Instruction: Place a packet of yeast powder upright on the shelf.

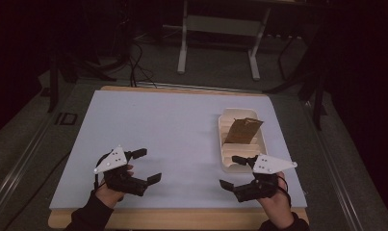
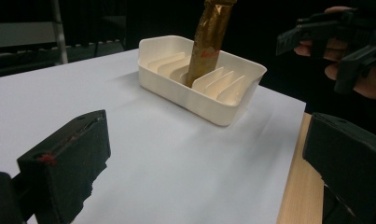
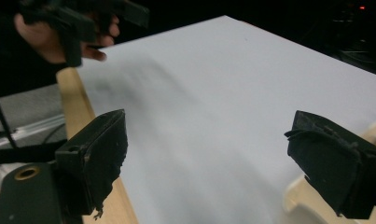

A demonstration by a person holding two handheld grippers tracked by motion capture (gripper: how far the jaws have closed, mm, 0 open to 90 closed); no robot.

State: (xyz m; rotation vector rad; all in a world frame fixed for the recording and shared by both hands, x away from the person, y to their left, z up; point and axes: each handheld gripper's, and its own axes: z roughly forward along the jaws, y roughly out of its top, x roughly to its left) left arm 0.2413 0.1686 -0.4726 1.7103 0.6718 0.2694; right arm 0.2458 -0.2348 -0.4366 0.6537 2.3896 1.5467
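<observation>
- Poised with jaws wide apart near the table's front edge: left gripper (image 1: 146,166), clasping nothing.
- Likewise spread and empty: right gripper (image 1: 232,171), just beside the near end of the cream slotted tray (image 1: 224,144).
- Standing upright in a tray slot: brown packet (image 1: 243,130).
- Judged step: approach, nothing yet grasped.
- Called for next: reaching forward to pinch the packet's top.

A pale sheet (image 1: 172,139) covers the wooden worktop (image 1: 182,217), whose bare edge runs beneath both hand-held grippers. Far beyond them, a white table frame (image 1: 218,41) stands on grey floor (image 1: 32,125), with dark cables (image 1: 136,62) trailing beside it.
</observation>
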